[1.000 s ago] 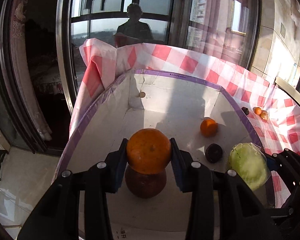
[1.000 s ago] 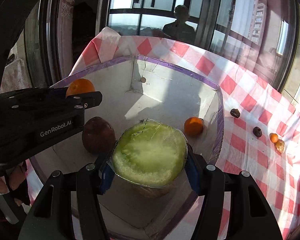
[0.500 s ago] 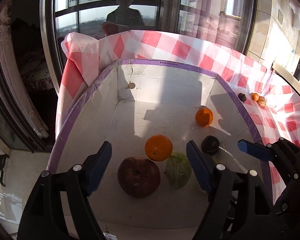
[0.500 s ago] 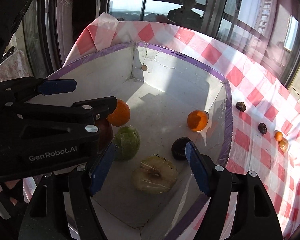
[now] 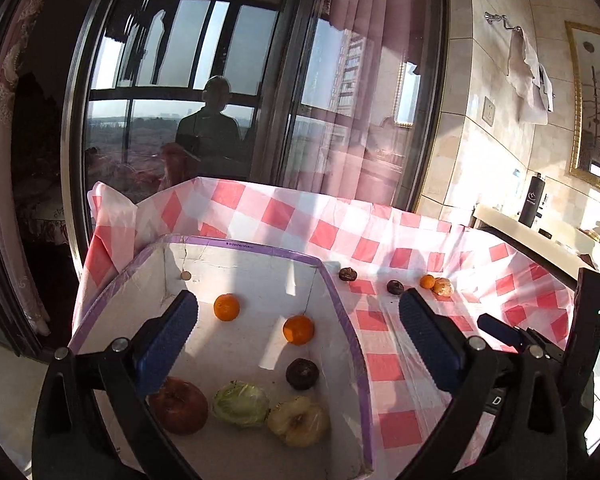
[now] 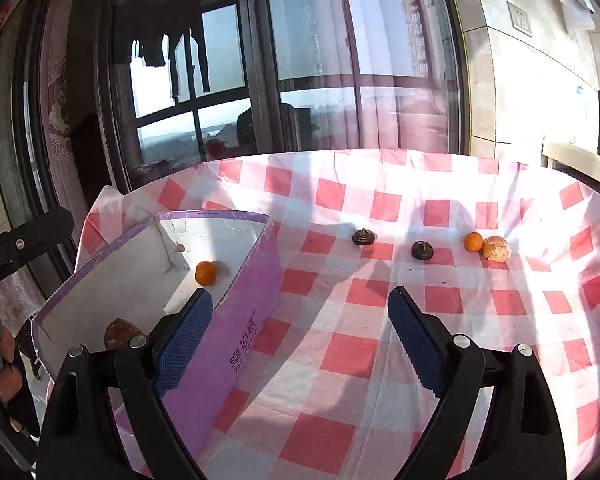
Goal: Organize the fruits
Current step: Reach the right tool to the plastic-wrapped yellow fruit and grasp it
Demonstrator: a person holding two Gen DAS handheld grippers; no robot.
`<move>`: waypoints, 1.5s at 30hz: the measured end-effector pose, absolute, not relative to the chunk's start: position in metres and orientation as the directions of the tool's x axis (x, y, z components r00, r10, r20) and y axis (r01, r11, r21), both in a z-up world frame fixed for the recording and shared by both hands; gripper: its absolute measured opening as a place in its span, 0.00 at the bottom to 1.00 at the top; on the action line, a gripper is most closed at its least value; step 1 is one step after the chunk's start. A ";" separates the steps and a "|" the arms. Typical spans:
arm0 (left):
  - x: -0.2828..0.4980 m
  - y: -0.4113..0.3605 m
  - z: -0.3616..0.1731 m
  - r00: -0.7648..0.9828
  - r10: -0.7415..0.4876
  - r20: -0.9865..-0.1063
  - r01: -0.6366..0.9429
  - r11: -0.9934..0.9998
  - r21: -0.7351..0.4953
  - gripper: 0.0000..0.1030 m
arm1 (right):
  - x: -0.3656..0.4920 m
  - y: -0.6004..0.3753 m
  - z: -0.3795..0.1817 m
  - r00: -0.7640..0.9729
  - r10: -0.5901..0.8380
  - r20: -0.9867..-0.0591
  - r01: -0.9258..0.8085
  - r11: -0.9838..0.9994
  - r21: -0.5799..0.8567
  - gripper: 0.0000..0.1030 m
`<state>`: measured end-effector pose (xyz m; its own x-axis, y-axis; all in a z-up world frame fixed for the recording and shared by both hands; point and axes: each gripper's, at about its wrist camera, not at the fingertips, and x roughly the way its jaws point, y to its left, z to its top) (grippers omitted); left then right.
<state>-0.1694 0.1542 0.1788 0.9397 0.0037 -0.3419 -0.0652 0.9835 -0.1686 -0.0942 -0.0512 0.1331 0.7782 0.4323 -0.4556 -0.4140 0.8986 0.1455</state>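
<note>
Both jaws wide; six fruits in box (image 5: 342, 312), four outside.

The box (image 5: 342, 300) holds six fruits: two oranges (image 5: 227, 307) (image 5: 298, 330), one red apple (image 5: 178, 405), one wrapped green cabbage-like piece (image 5: 241, 404), one cut yellowish apple half (image 5: 299, 421) and one dark round fruit (image 5: 302, 373). On the checked tablecloth (image 6: 380, 320) lie four more: two dark wrinkled fruits (image 6: 364, 237) (image 6: 422, 249), one small orange (image 6: 473, 241) and one peeled mandarin (image 6: 496, 249) touching it. That makes three whole oranges and three dark fruits.
</note>
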 end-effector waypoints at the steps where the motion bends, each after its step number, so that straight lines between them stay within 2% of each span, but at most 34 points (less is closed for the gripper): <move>1: -0.165 0.135 0.177 0.938 -0.036 -0.343 -0.018 0.988 -0.153 0.98 | -0.086 -0.067 0.127 0.783 0.404 -0.472 -0.364 0.914 0.180 0.84; 5: -0.131 0.070 0.148 0.885 -0.235 -0.401 0.186 0.970 -0.157 0.98 | -0.062 -0.133 0.093 0.785 0.294 -0.545 -0.160 0.947 0.280 0.84; 8: -0.084 0.040 0.109 0.816 -0.318 -0.482 0.227 0.944 -0.240 0.98 | -0.052 -0.170 0.068 0.781 0.205 -0.590 -0.039 0.959 0.282 0.84; 9: -0.072 0.031 0.100 0.832 -0.247 -0.497 0.169 0.966 -0.197 0.99 | -0.051 -0.180 0.061 0.777 0.187 -0.602 -0.011 0.959 0.283 0.84; 10: -0.062 0.021 0.095 0.869 -0.089 -0.486 0.052 0.995 -0.090 0.98 | -0.050 -0.191 0.054 0.774 0.169 -0.610 0.017 0.958 0.287 0.84; 13: -0.025 -0.001 0.084 0.874 0.039 -0.484 -0.029 0.999 0.028 0.98 | -0.046 -0.211 0.038 0.766 0.145 -0.626 0.059 0.954 0.293 0.84; 15: 0.000 -0.013 0.080 0.856 -0.023 -0.517 0.037 0.999 0.016 0.98 | -0.043 -0.221 0.031 0.763 0.145 -0.630 0.072 0.950 0.305 0.84; 18: 0.027 -0.034 0.072 0.850 -0.050 -0.524 0.066 0.998 0.012 0.98 | -0.035 -0.230 0.023 0.759 0.146 -0.634 0.087 0.943 0.322 0.84; 21: 0.063 -0.045 0.054 0.818 -0.091 -0.568 0.083 0.996 -0.040 0.98 | -0.029 -0.236 0.022 0.764 0.165 -0.624 0.085 0.933 0.351 0.84; 25: 0.102 -0.032 0.030 0.757 -0.194 -0.623 0.055 0.970 -0.235 0.98 | -0.016 -0.243 0.020 0.747 0.189 -0.637 0.083 0.925 0.371 0.84; 28: 0.109 -0.016 0.027 0.765 -0.272 -0.584 0.056 0.931 -0.360 0.98 | 0.002 -0.247 0.019 0.727 0.181 -0.662 0.075 0.938 0.339 0.84; 32: 0.110 -0.006 0.022 0.734 -0.380 -0.562 0.104 0.882 -0.460 0.98 | 0.047 -0.247 0.020 0.700 0.131 -0.702 0.058 0.969 0.239 0.84; 35: 0.114 0.003 0.017 0.730 -0.390 -0.561 0.061 0.855 -0.515 0.98 | 0.096 -0.244 0.013 0.669 0.091 -0.738 0.047 0.985 0.164 0.84; 39: 0.119 0.012 0.009 0.715 -0.417 -0.561 0.026 0.818 -0.575 0.98 | 0.158 -0.244 0.010 0.648 0.062 -0.759 0.071 0.987 0.142 0.84; 45: 0.122 0.014 0.006 0.709 -0.414 -0.571 0.007 0.814 -0.580 0.98 | 0.226 -0.226 0.009 0.631 0.025 -0.775 0.044 0.997 0.069 0.84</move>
<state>0.1221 0.0139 0.0059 0.7088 -0.4136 -0.5714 0.0073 0.8143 -0.5803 0.2264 -0.2264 0.0094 0.6314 0.0253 -0.7750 0.0444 0.9966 0.0687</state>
